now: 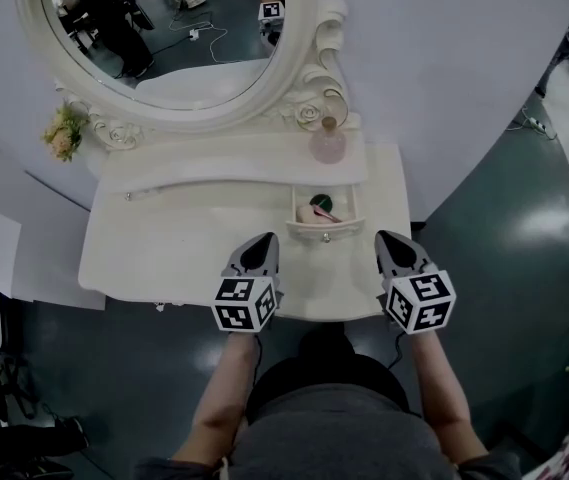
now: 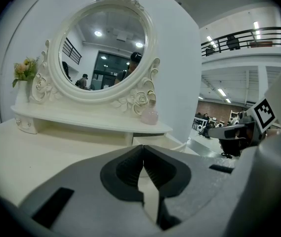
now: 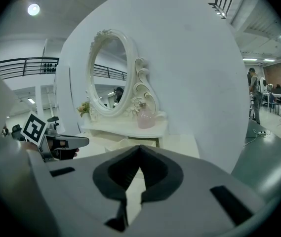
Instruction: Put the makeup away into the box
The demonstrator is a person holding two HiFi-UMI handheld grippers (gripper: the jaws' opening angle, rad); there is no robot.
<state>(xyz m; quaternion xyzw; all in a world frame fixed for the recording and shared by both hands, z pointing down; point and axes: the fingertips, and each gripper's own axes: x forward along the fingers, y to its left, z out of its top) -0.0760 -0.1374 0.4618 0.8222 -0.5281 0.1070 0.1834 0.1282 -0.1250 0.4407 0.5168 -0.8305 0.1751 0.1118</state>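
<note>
Both grippers hover over the front part of the white vanity table, one on each side of its small open drawer. The left gripper is in front and to the left of the drawer, and the right gripper is in front and to the right. Each has its jaws pressed together on nothing. Inside the drawer lie a pink makeup item and a dark green round compact, close together. Behind the drawer, a pink perfume bottle stands on the shelf, with a bunch of flowers far to its left

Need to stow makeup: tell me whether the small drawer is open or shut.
Open: the drawer juts out beneath the shelf, with a pink item and a green item visible inside.
</note>
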